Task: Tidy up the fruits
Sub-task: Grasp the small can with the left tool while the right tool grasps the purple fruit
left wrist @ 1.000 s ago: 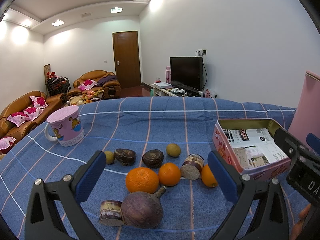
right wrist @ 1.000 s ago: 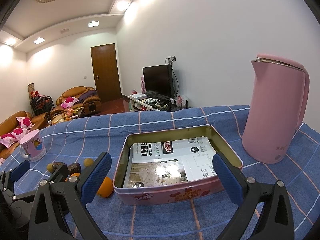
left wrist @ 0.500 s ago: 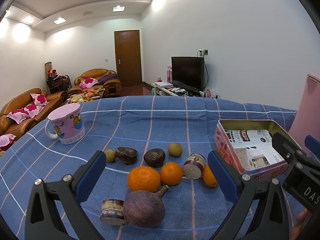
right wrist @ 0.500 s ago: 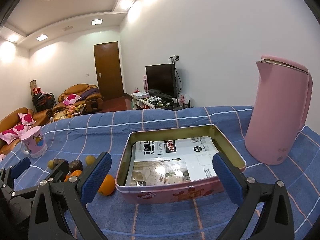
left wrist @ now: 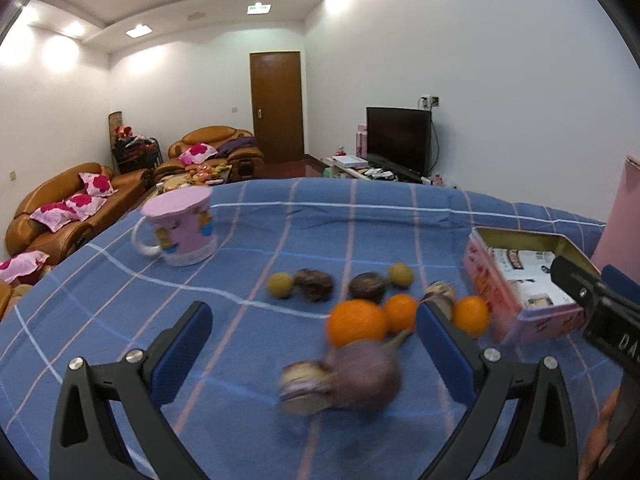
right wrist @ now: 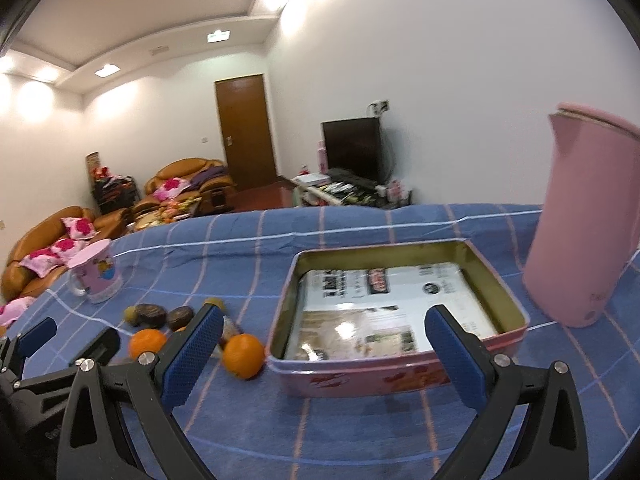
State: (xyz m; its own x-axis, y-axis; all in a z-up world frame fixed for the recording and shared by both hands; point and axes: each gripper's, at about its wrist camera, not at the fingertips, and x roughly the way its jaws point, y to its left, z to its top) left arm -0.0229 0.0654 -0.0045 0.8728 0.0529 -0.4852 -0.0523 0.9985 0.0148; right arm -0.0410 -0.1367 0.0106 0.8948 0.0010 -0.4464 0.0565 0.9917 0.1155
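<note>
Both views have swung right; left gripper (left wrist: 314,354) and right gripper (right wrist: 324,350) stay spread.

purple root (left wrist: 366,376) motion-blurred, kettle (left wrist: 624,216) cut by frame edge

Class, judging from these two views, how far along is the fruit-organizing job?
Nothing done: the tin holds only printed paper. Nothing in hand: left gripper and right gripper are open and empty. All left: oranges, small yellow fruits and dark pieces sit on the cloth.
</note>
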